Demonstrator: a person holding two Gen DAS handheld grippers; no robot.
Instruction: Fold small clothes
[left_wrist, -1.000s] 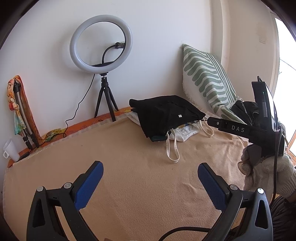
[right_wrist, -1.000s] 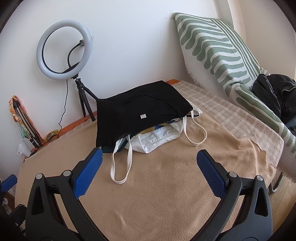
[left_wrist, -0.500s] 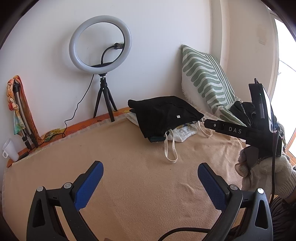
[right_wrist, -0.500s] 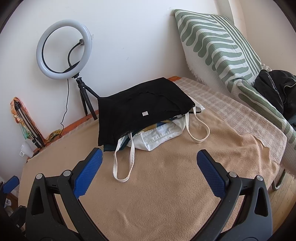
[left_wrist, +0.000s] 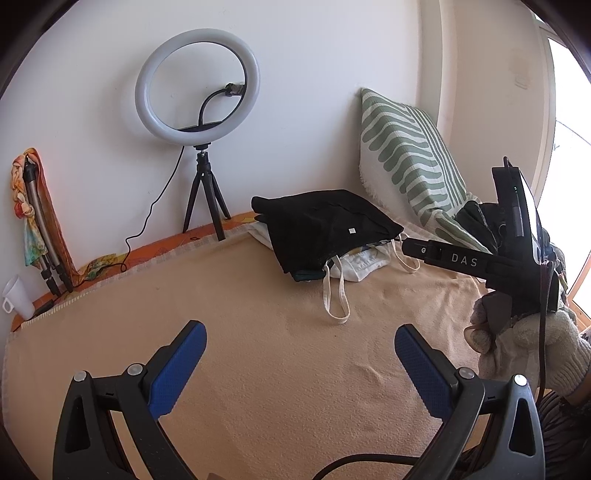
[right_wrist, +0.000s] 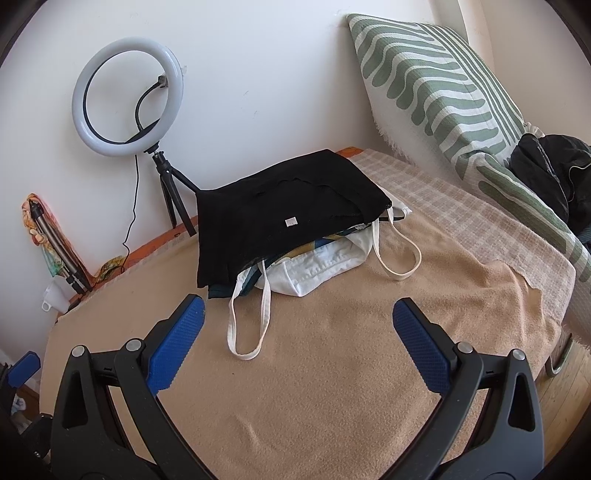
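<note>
A tan blanket (right_wrist: 332, 387) is covering the bed, and a black garment (right_wrist: 280, 218) is lying folded atop a white strappy top (right_wrist: 325, 266) toward the wall. Both look soft, light and floppy; the black garment's near hem seems best to pinch. The right gripper (right_wrist: 295, 328) and left gripper (left_wrist: 299, 354) are hovering wide apart, holding nothing.

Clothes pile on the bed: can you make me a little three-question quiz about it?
1. True or false: the black garment lies on top of the pile.
2. What dangles from the white cloth bag? A) straps B) buttons C) a chain
3. Fill in: both the left hand-held gripper and the right hand-held gripper are ____ and hold nothing.

Key: 1 true; 2 A; 3 open
</note>
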